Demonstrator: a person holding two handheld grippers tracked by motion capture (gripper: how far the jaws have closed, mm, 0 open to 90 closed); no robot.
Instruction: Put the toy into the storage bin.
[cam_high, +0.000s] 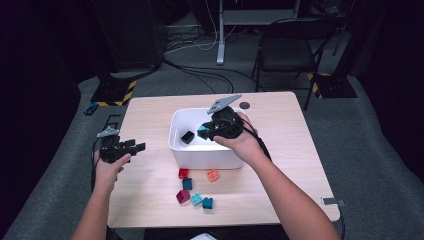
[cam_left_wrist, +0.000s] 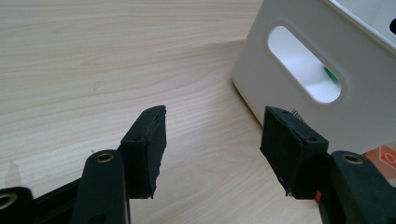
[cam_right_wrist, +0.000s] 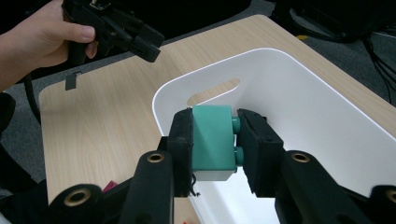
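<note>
My right gripper (cam_high: 205, 131) hangs over the white bin (cam_high: 205, 159), shut on a teal brick (cam_high: 202, 132). In the right gripper view the teal brick (cam_right_wrist: 212, 140) sits between the two black jaws of this gripper (cam_right_wrist: 217, 120), studs toward the right jaw, above the bin's inside (cam_right_wrist: 299, 116). A black brick (cam_high: 187, 136) lies in the bin. My left gripper (cam_high: 138, 146) is held at the table's left side, open, with nothing between its jaws. In its own view the left gripper (cam_left_wrist: 212, 140) faces the bin's end wall (cam_left_wrist: 299, 112) with the handle slot.
Several loose bricks lie in front of the bin: red (cam_high: 183, 173), orange (cam_high: 213, 175), blue (cam_high: 187, 183), magenta (cam_high: 182, 196), teal (cam_high: 196, 199). A folding chair (cam_high: 287, 50) and cables are on the floor beyond the table. A small dark disc (cam_high: 244, 105) lies near the far edge.
</note>
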